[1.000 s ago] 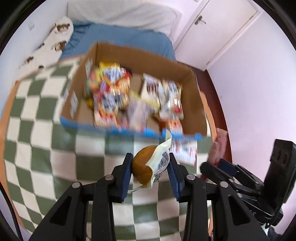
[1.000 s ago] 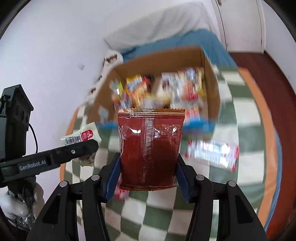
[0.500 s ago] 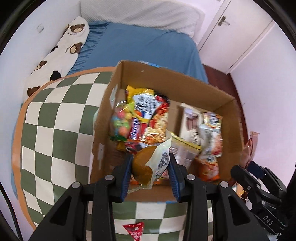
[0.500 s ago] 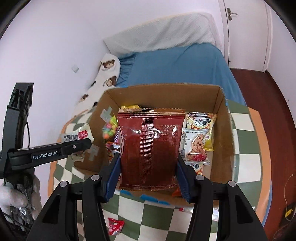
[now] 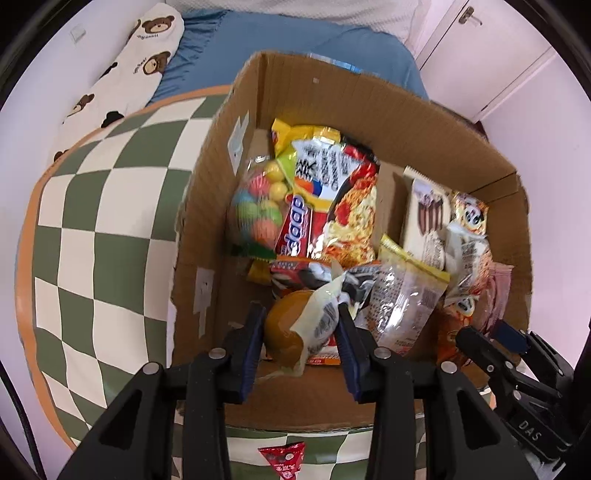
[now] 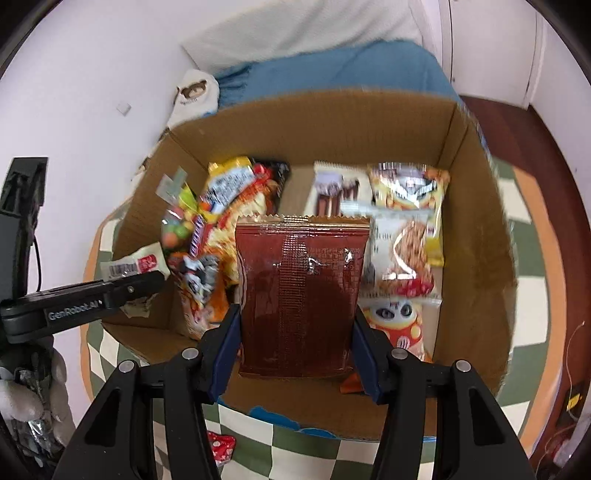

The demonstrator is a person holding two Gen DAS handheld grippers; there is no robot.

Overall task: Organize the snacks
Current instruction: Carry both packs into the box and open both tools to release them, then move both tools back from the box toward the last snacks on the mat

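Now both grippers hang over the open cardboard box point(image 5: 424, 110), each carrying a packet to add to the snacks already inside. The left gripper point(image 5: 301, 332) has a wrapped bun point(image 5: 295, 332) between its jaws, which are opening, probably so the bun drops into the near left corner where some bare cardboard shows. The right gripper point(image 6: 295, 334) is clamped on the edges of a dark red packet point(image 6: 301, 295), held upright and flat-on above the middle of the box, likely so it can slide in beside the other packets rather than crush them. Noodle packets point(image 5: 343, 206), a bag of coloured balls point(image 5: 256, 214) and biscuit packs point(image 6: 404, 251) crowd the floor of the box. It stands on a round counter point(image 5: 92, 258) with a green and white chequered cloth; a small red sweet point(image 6: 221, 446) lies outside on the cloth. Behind is a bed point(image 5: 266, 33) with a blue sheet, a bear-print pillow point(image 5: 125, 74) and a white door point(image 5: 491, 55).
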